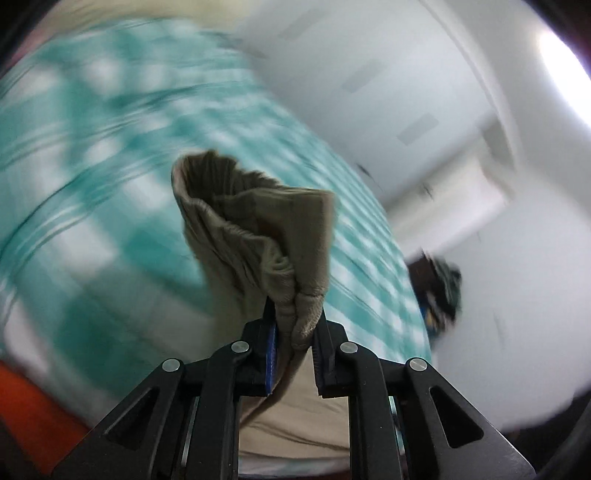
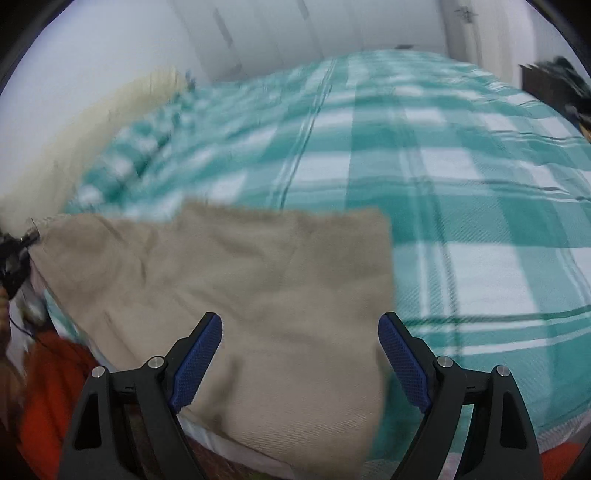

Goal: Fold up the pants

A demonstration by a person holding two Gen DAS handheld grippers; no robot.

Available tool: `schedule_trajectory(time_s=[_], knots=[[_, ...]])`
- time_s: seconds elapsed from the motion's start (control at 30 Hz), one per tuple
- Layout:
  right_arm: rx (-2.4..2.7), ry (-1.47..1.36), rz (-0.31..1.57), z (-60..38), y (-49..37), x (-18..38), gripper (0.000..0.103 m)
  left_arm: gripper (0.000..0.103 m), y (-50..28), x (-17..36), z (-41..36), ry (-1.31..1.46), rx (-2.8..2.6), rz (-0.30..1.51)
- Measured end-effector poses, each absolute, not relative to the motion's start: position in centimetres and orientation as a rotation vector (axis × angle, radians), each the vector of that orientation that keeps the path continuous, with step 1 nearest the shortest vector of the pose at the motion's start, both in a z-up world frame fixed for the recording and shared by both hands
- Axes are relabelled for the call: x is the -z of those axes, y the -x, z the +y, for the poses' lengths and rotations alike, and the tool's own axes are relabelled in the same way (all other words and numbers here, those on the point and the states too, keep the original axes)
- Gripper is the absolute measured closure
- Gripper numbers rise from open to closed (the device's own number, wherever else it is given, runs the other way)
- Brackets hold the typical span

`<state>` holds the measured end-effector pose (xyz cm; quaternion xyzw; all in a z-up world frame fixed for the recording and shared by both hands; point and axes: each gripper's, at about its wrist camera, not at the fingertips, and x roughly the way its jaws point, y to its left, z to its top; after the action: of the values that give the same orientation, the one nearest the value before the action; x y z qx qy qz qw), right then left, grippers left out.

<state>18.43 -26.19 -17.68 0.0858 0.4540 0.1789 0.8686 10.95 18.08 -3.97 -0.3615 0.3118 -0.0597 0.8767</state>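
Note:
Beige pants (image 2: 236, 280) lie across the near edge of a bed with a teal-and-white checked cover (image 2: 461, 184). In the left wrist view my left gripper (image 1: 293, 332) is shut on a bunched, gathered edge of the pants (image 1: 255, 221), which stands up above the pads while more cloth hangs below. In the right wrist view my right gripper (image 2: 301, 354) hovers open just above the near part of the pants, blue pads wide apart with nothing pinched. At the far left of that view the left gripper (image 2: 16, 254) holds the lifted pants corner.
A cream headboard or pillow edge (image 2: 92, 122) runs along the bed's left side. White walls and cupboard doors (image 2: 258, 33) stand behind the bed. A dark cluttered object (image 2: 561, 85) sits past the bed's right corner. Orange-red cloth (image 2: 51, 387) lies low at the left.

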Motion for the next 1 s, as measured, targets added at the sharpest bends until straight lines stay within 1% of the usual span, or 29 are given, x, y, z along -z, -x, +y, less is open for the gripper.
schedule_trajectory(time_s=[0.1,0.17,0.23,0.27,0.33,0.37,0.43,0.47,0.5,0.57,0.63,0.67,0.73,0.8,0.87,0.9,1.0], knots=[[-0.305,-0.278,0.842,-29.5,-18.1,15.9,0.017,0.090,-13.4,2.2,10.7,0.650,0.271,0.693],[-0.248,-0.342,0.804,-31.8,-18.1,15.7,0.017,0.089,-15.3,3.0,5.0,0.587,0.349,0.744],[-0.187,-0.407,0.812,-34.3,-18.2,16.3,0.017,0.089,-16.6,4.8,0.3,0.532,0.375,0.798],[-0.169,-0.437,0.826,-35.2,-18.3,16.7,0.017,0.086,-17.3,6.6,-2.8,0.496,0.377,0.843],[-0.152,-0.509,0.846,-36.6,-18.2,17.5,0.017,0.076,-18.9,10.6,-8.4,0.370,0.389,0.951],[-0.152,-0.543,0.851,-37.2,-18.1,17.7,0.017,0.066,-19.3,12.3,-10.3,0.313,0.400,1.002],[-0.154,-0.617,0.862,-38.4,-18.0,18.4,0.017,0.065,-19.1,15.8,-14.0,0.208,0.442,1.097],[-0.155,-0.638,0.863,-38.8,-17.9,18.5,0.017,0.064,-18.5,16.5,-14.9,0.197,0.456,1.114],[-0.156,-0.652,0.861,-39.1,-18.0,18.5,0.017,0.056,-17.9,16.3,-15.2,0.197,0.444,1.105],[-0.169,-0.683,0.847,-39.7,-17.6,18.5,0.017,0.045,-16.9,15.0,-14.3,0.241,0.484,1.069],[-0.210,-0.710,0.827,-39.8,-17.5,18.5,0.017,0.044,-16.4,12.9,-11.7,0.276,0.497,1.015],[-0.259,-0.731,0.815,-39.7,-17.6,18.4,0.017,0.041,-16.1,12.1,-10.5,0.271,0.483,0.991],[-0.373,-0.762,0.809,-38.6,-18.2,18.2,0.018,0.032,-15.6,10.5,-7.3,0.224,0.389,0.922],[-0.513,-0.813,0.832,-36.8,-18.7,18.3,0.019,0.031,-15.2,10.4,-5.5,0.173,0.285,0.894],[-0.656,-0.881,0.905,-34.2,-19.3,19.2,0.027,0.031,-14.7,11.5,-2.9,0.130,0.179,0.887],[-0.681,-0.889,0.939,-33.1,-19.4,19.6,0.029,0.032,-14.4,12.0,-2.1,0.115,0.138,0.891],[-0.657,-0.820,1.060,-29.9,-19.8,20.7,0.033,0.032,-13.7,14.2,0.2,0.134,0.065,0.902]])
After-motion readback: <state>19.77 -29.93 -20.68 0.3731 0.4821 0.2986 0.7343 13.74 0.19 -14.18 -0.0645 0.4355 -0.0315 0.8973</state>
